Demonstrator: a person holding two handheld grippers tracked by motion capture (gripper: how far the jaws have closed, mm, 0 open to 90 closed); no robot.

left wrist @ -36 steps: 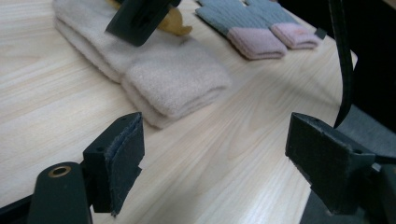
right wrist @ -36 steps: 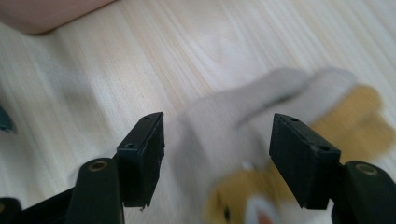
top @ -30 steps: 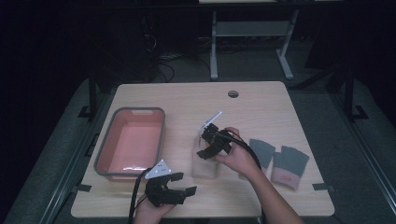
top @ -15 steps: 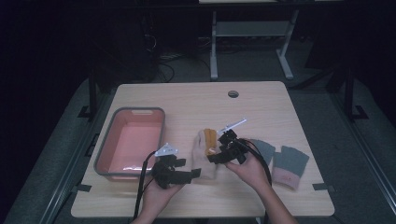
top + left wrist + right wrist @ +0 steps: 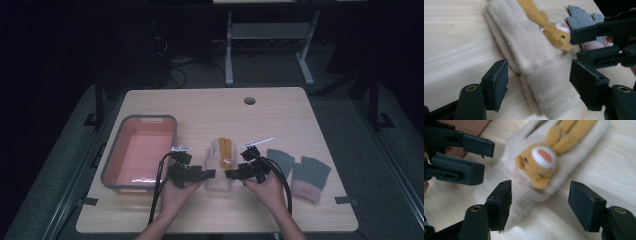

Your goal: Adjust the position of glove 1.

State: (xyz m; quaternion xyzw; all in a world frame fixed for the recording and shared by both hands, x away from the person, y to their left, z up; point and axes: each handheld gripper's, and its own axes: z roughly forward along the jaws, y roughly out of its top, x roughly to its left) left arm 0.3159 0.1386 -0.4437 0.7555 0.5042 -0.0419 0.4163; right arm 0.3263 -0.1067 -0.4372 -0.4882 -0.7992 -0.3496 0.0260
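Item: L gripper (image 5: 207,174) and R gripper (image 5: 234,174), near edge of surface (image 5: 300,130), forearms in from below, both held low and roughly level, tips facing each other across the cuff end of a cream fleece sock (image 5: 220,172) w/ orange plush animal (image 5: 226,152) on top. L jaws parted, have just been narrowing, sock's lower end between them — pads not yet pressing. R jaws released, straddling the plush head, nothing gripped. Step, prob.: approach to a two-sided pick-up. Next needs both to close on the fleece evenly. Beyond, R side: grey gloves (image 5: 300,170); L side: pink bin (image 5: 142,150), apart from the sock.
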